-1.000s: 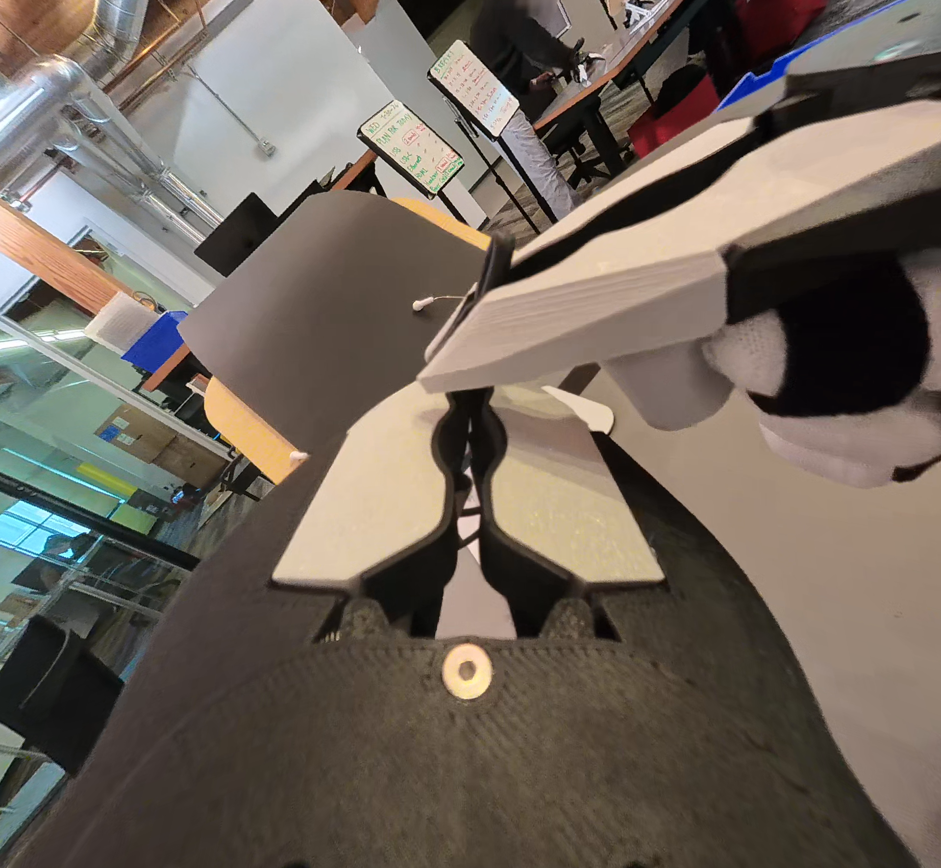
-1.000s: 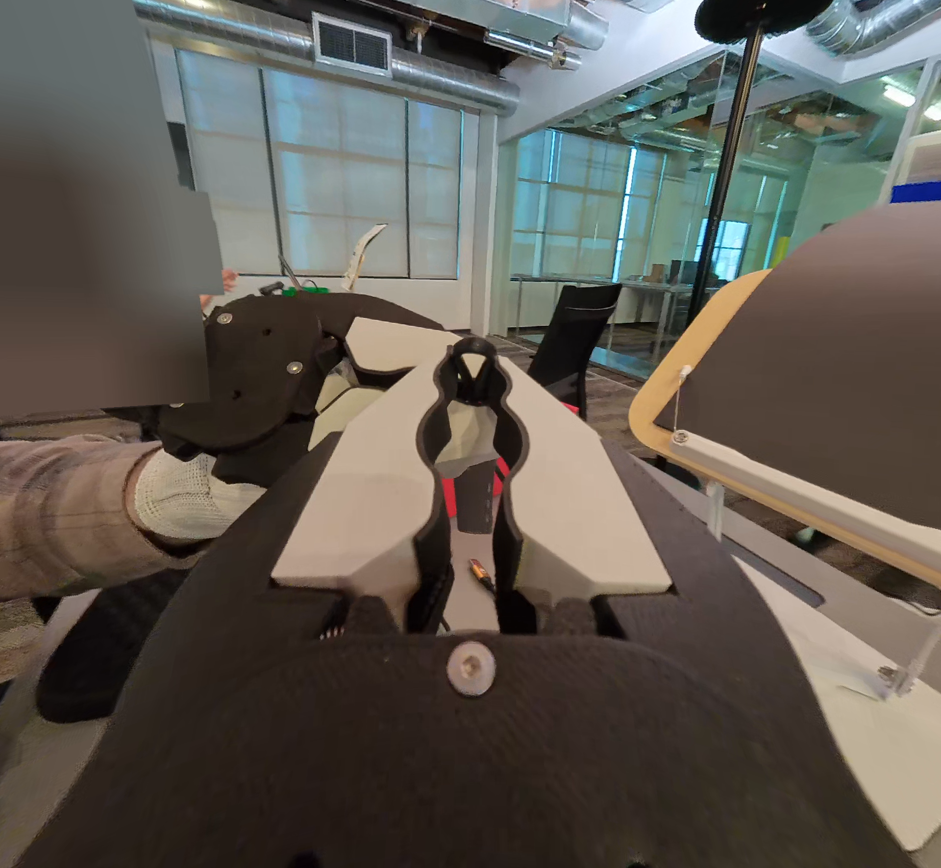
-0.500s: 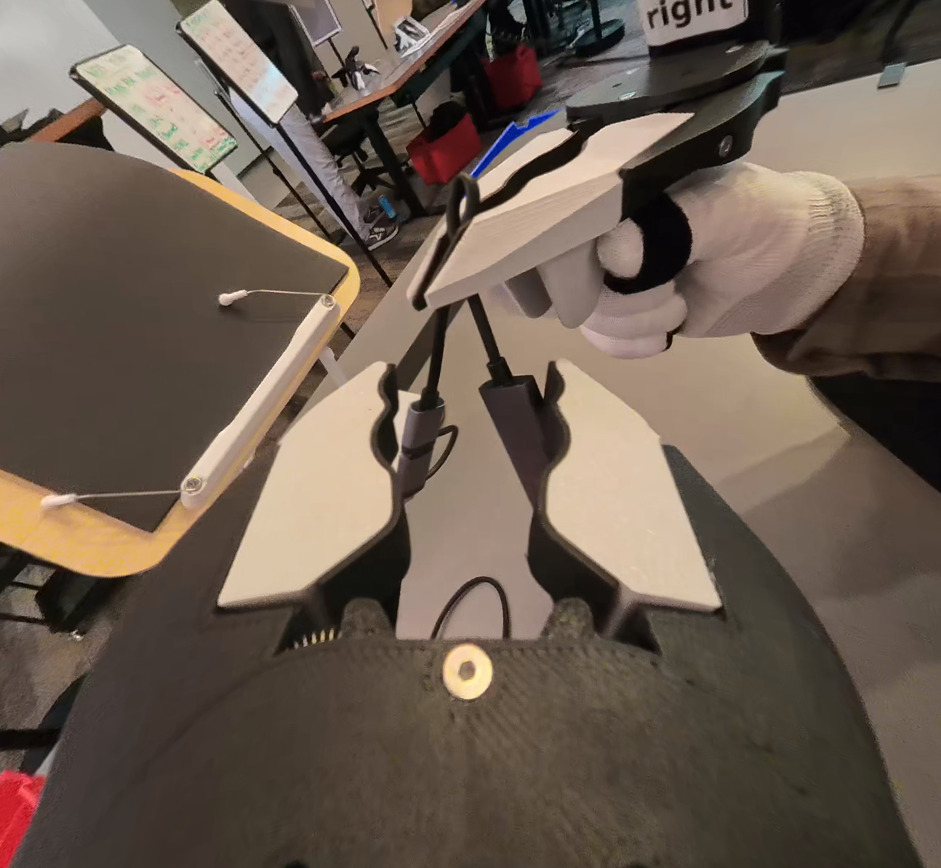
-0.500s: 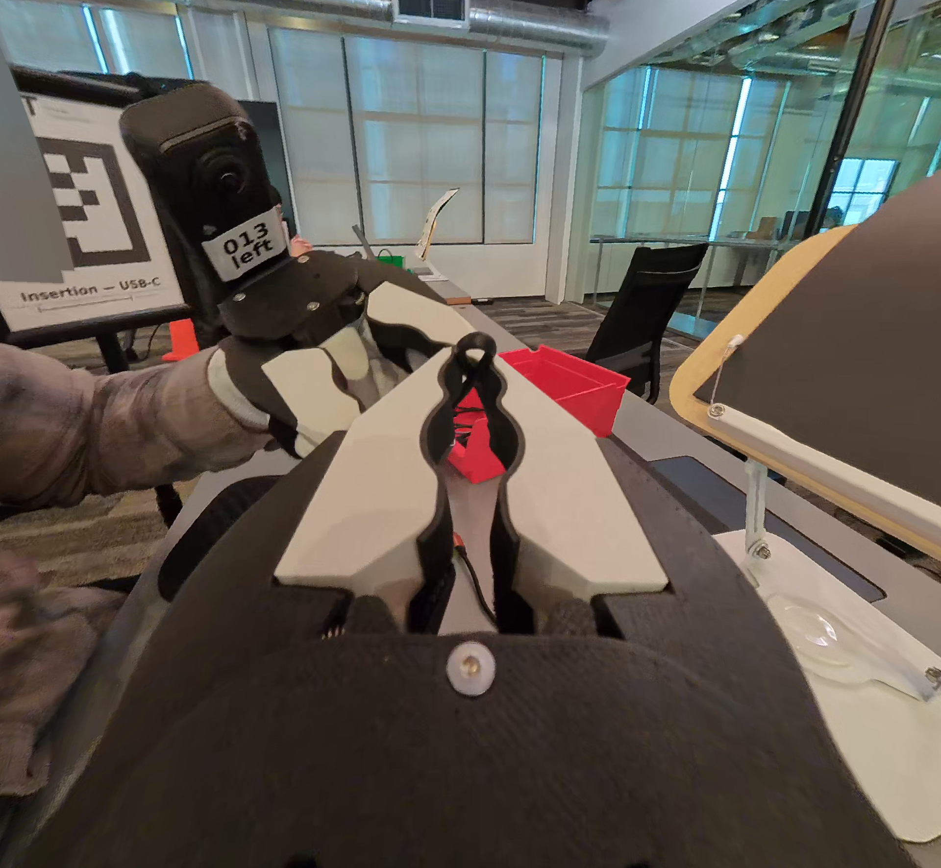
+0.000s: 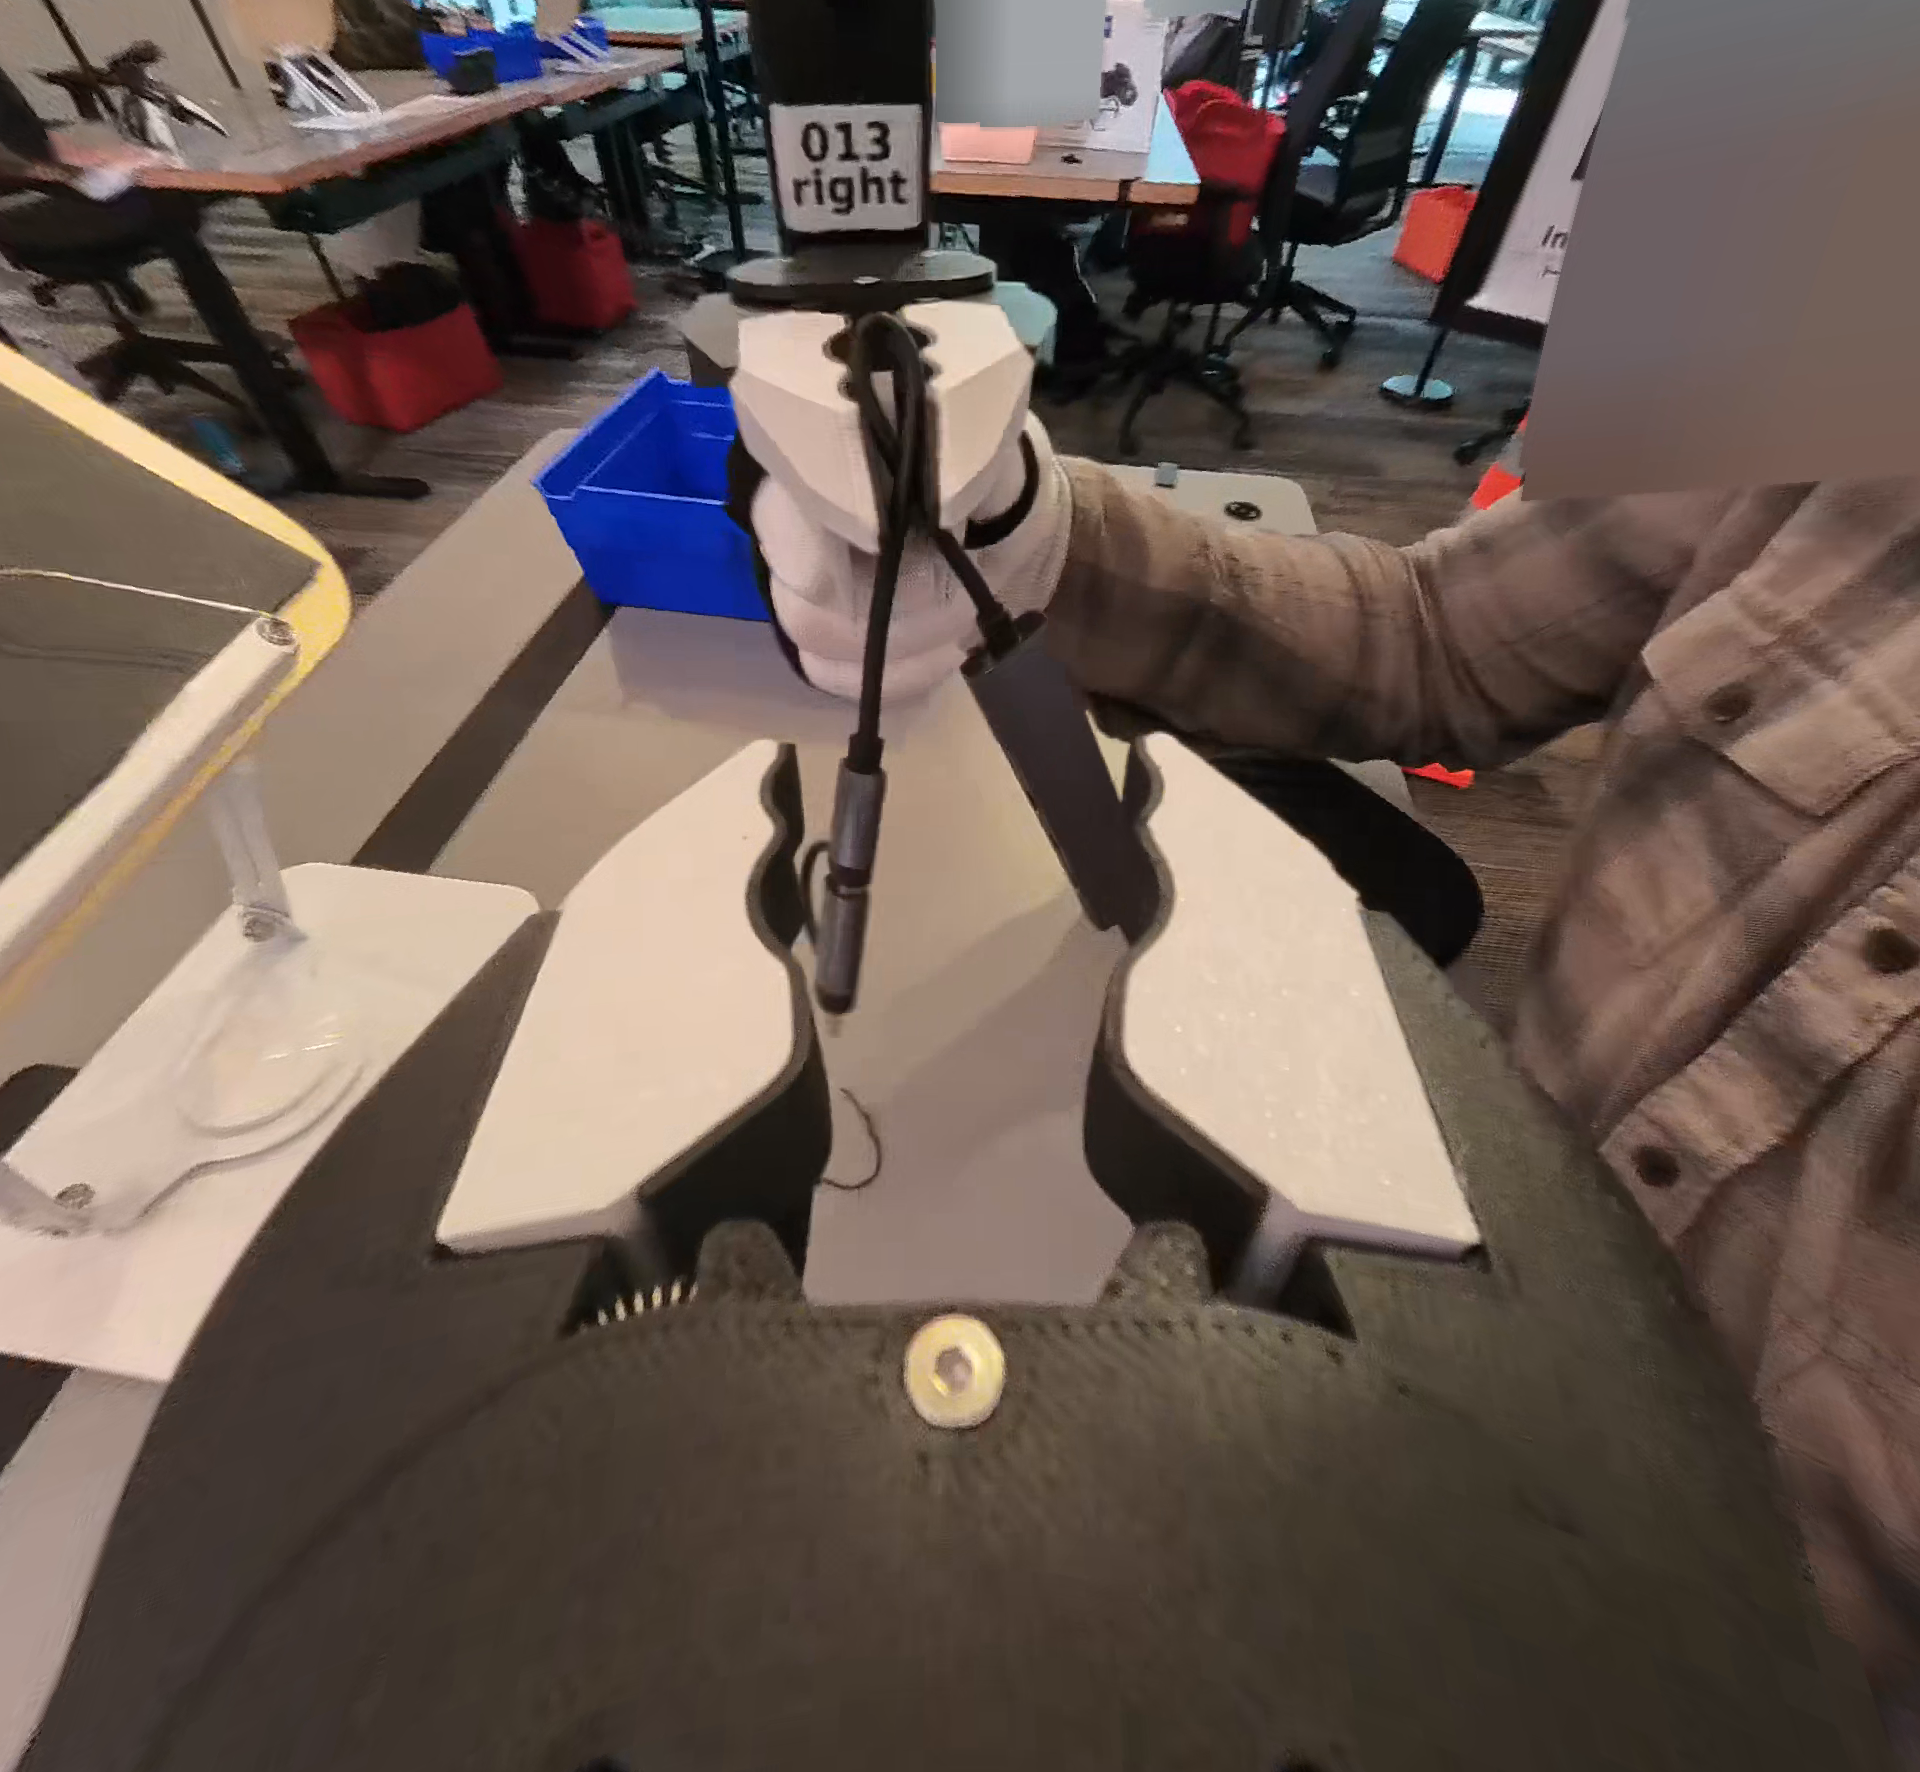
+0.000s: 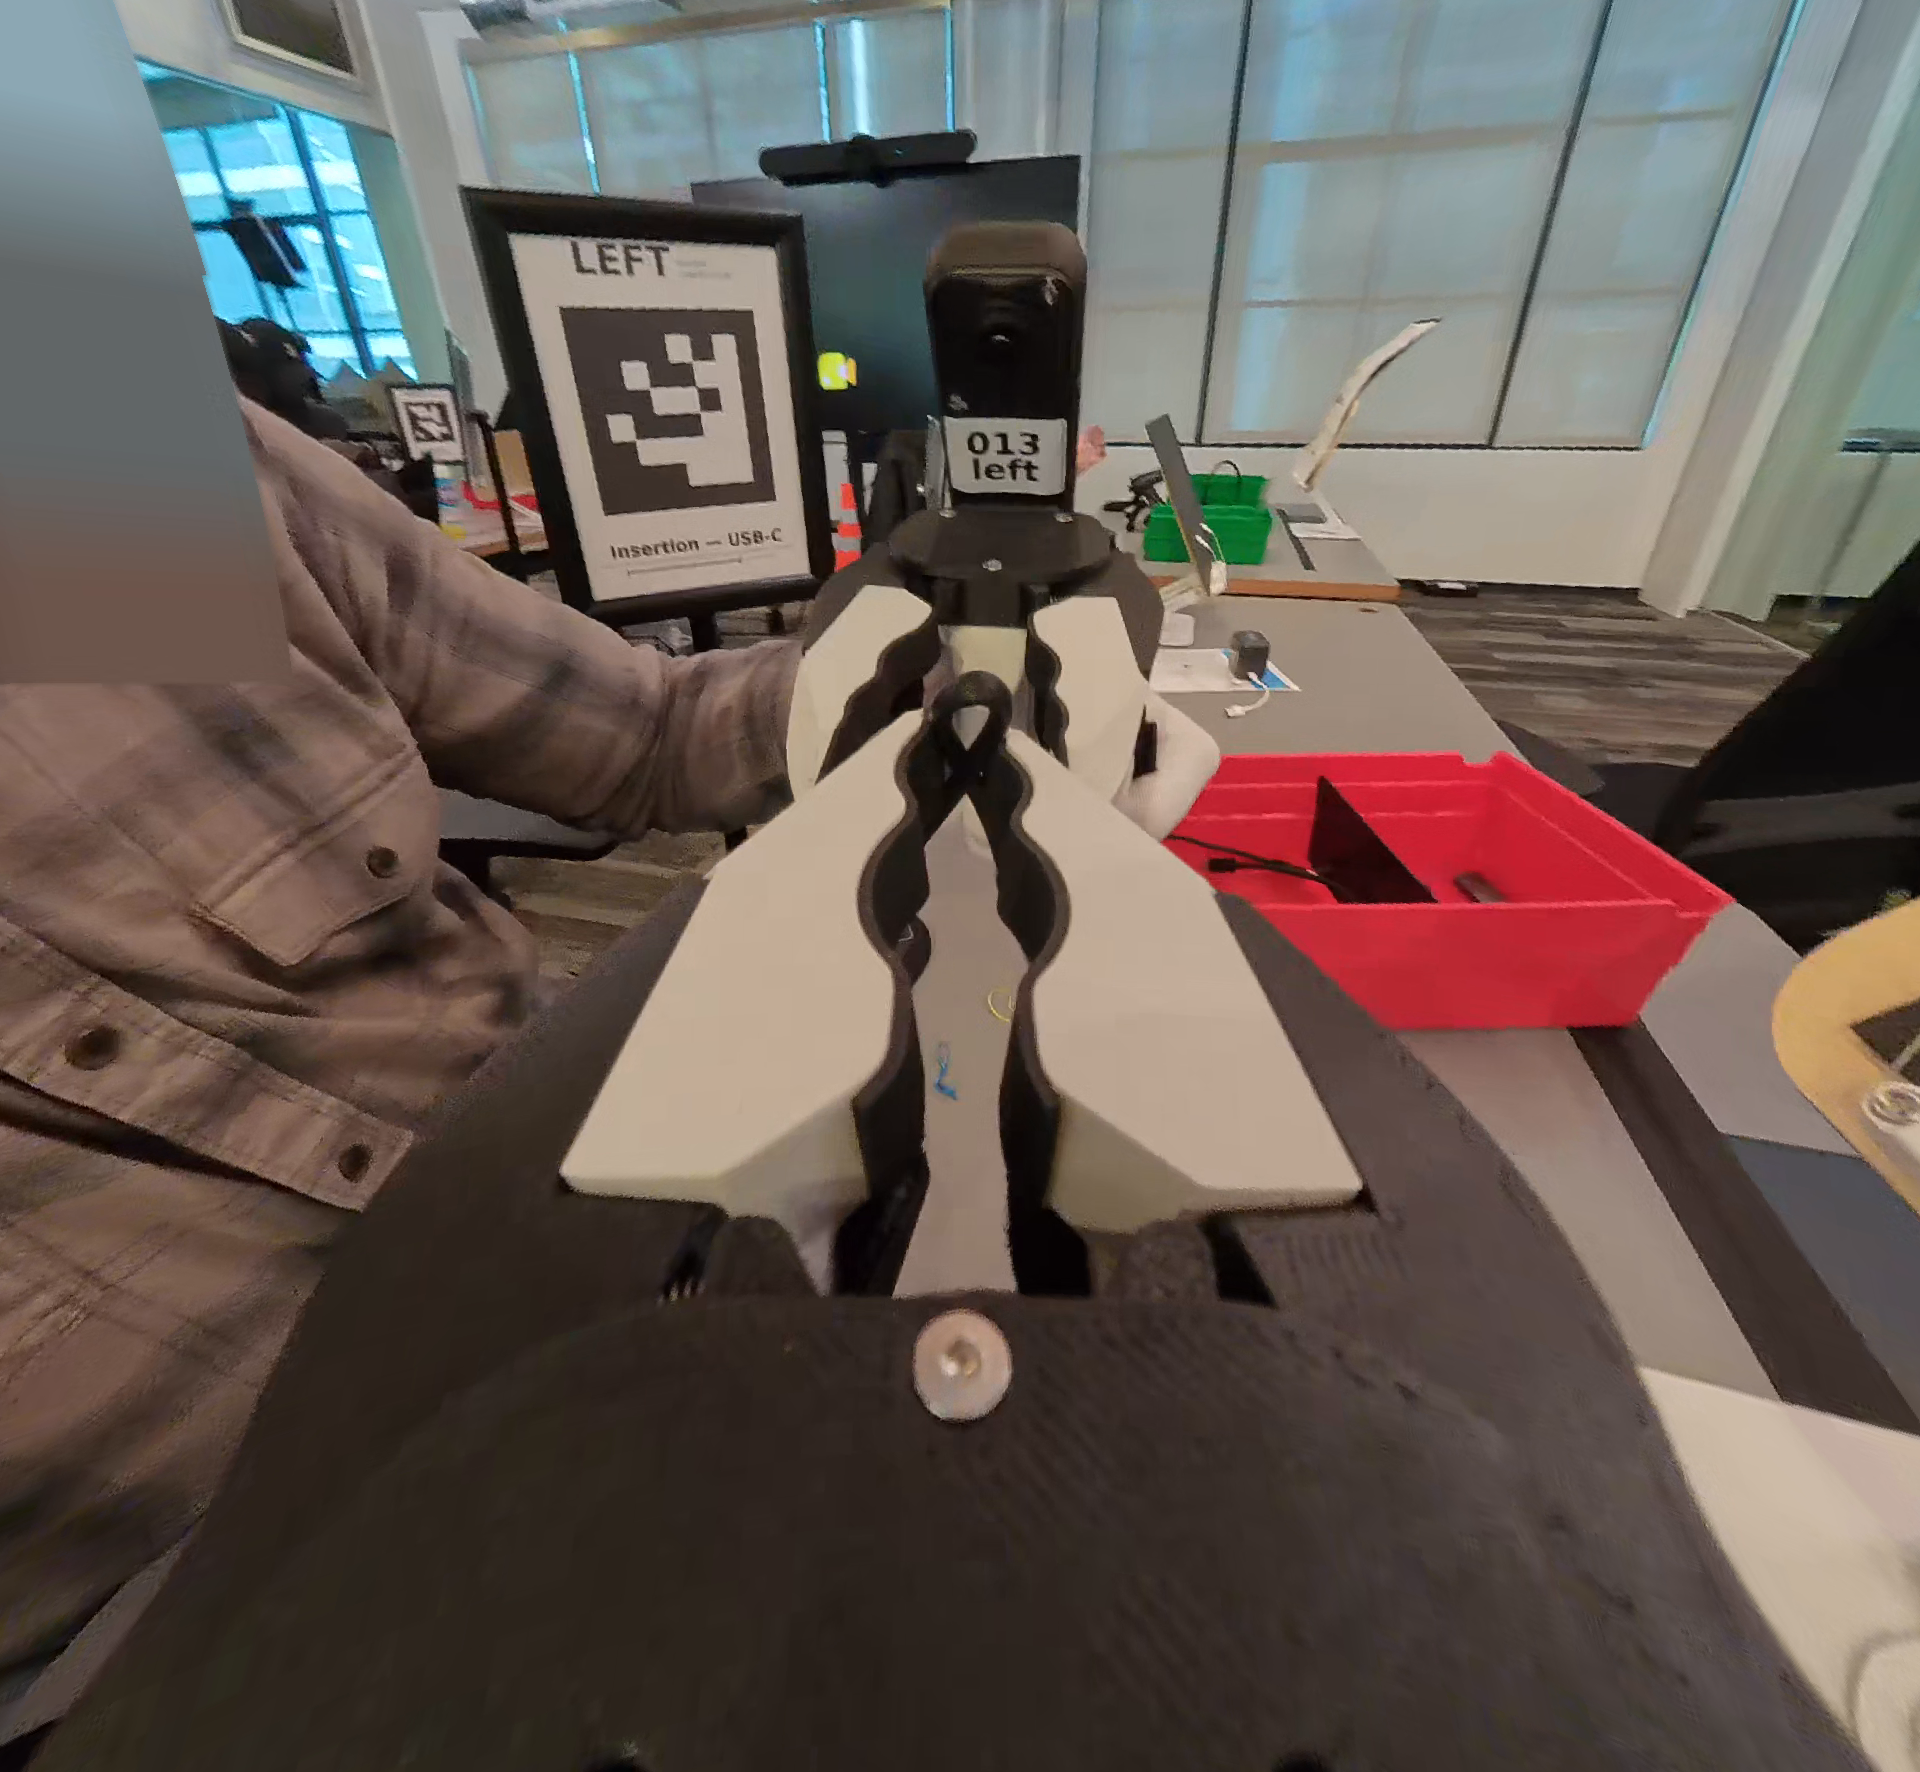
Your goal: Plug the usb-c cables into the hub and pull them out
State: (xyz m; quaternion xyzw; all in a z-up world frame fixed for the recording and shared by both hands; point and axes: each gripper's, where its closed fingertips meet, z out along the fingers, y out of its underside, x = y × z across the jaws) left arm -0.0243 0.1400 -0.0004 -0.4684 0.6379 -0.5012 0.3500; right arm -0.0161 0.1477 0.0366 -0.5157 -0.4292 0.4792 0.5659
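Observation:
My right gripper (image 5: 883,361) faces the left wrist camera and is shut on a loop of black cable (image 5: 891,517). A dark slab-shaped hub (image 5: 1070,787) and a grey usb-c plug (image 5: 847,891) hang from that cable above the grey table (image 5: 966,1151). My left gripper (image 5: 961,766) is open wide below them. The plug hangs between its fingers, and the hub's lower end lies against the inner side of the right finger (image 5: 1278,1047). In the right wrist view my right gripper (image 6: 971,735) pinches the cable loop (image 6: 971,699), with the open left gripper (image 6: 971,652) just behind it.
A blue bin (image 5: 644,517) stands behind the right hand. A red bin (image 6: 1455,891) with a black item and a cable is to the right. A tilted black board (image 5: 125,579) on a clear stand with a white base (image 5: 312,1099) is at the left. A person's plaid sleeve (image 5: 1351,642) crosses the table. Less than 4 cm separates the two grippers' tips.
My left gripper has opened wide from nearly shut. Both grippers have swung round to face each other, and the hub and plug now hang between the left fingers.

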